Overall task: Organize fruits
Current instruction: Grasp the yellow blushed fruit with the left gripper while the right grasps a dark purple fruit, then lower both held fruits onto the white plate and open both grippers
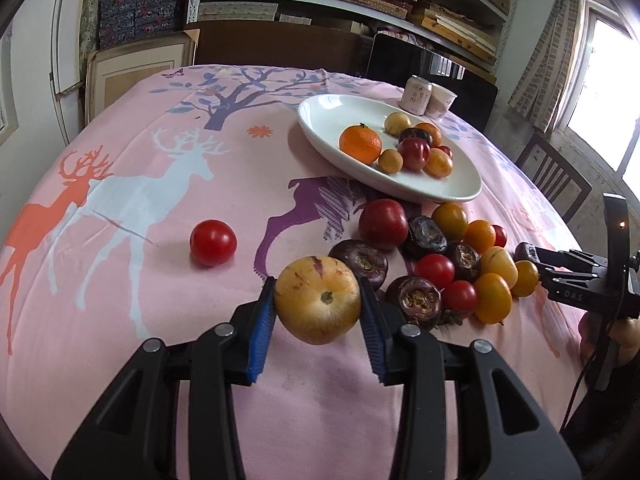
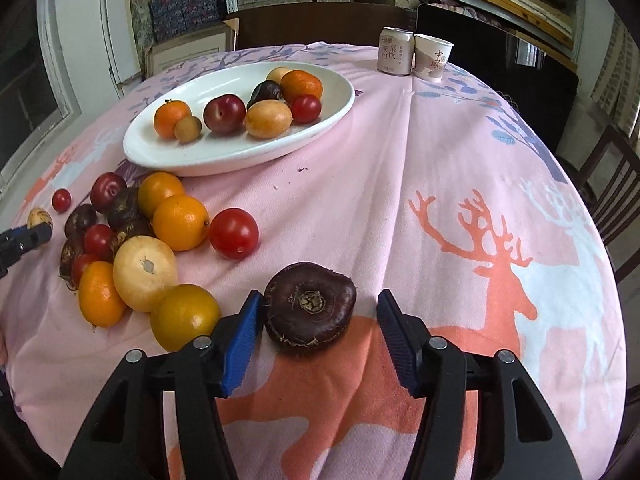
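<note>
Left gripper [image 1: 318,306] clamps yellow round fruit [image 1: 318,304] at its widest girth (smooth, firm, likely slippery). Right gripper [image 2: 316,312] open around dark water chestnut [image 2: 310,306], left pad touching.

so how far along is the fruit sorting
Partly done. The white plate already holds a handful of fruit, among them a mandarin and a plum. In hand: the left gripper is clamped on a yellow streaked fruit, and the right gripper straddles a dark water chestnut on the cloth, right pad not yet touching. Left: the loose pile beside the plate and a lone tomato.
</note>
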### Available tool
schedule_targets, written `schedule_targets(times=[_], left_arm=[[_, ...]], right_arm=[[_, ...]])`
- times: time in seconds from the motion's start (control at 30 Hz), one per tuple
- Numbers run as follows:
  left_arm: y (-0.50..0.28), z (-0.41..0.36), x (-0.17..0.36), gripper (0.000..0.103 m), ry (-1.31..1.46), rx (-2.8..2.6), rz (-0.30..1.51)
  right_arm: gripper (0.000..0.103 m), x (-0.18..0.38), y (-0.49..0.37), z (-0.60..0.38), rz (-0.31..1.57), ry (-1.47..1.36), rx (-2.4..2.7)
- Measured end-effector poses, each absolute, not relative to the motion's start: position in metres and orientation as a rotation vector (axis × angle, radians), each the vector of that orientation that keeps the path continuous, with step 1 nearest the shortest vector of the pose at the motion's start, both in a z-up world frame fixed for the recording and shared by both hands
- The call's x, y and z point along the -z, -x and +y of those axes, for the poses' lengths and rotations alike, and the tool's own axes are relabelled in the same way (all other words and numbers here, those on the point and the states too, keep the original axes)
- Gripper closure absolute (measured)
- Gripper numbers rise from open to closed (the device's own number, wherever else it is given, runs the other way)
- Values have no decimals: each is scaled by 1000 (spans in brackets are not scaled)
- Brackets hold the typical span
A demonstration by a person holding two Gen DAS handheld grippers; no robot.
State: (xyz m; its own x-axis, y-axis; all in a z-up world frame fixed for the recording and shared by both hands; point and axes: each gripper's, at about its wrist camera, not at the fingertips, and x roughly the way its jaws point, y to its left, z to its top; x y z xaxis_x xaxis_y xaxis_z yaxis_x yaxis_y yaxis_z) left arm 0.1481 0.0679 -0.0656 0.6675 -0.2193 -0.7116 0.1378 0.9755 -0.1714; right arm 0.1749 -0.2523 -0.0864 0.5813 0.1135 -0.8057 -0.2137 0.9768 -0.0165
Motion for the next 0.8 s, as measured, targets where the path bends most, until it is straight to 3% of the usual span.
schedule_targets(times=[0.07,0.8], left_arm=[[-147,69,65,64,112,203,809],[-141,66,61,64,83,211,792]], right_arm=[[58,86,-174,-253,927,113,-202],[58,76,-168,-278,868,-70,-261]])
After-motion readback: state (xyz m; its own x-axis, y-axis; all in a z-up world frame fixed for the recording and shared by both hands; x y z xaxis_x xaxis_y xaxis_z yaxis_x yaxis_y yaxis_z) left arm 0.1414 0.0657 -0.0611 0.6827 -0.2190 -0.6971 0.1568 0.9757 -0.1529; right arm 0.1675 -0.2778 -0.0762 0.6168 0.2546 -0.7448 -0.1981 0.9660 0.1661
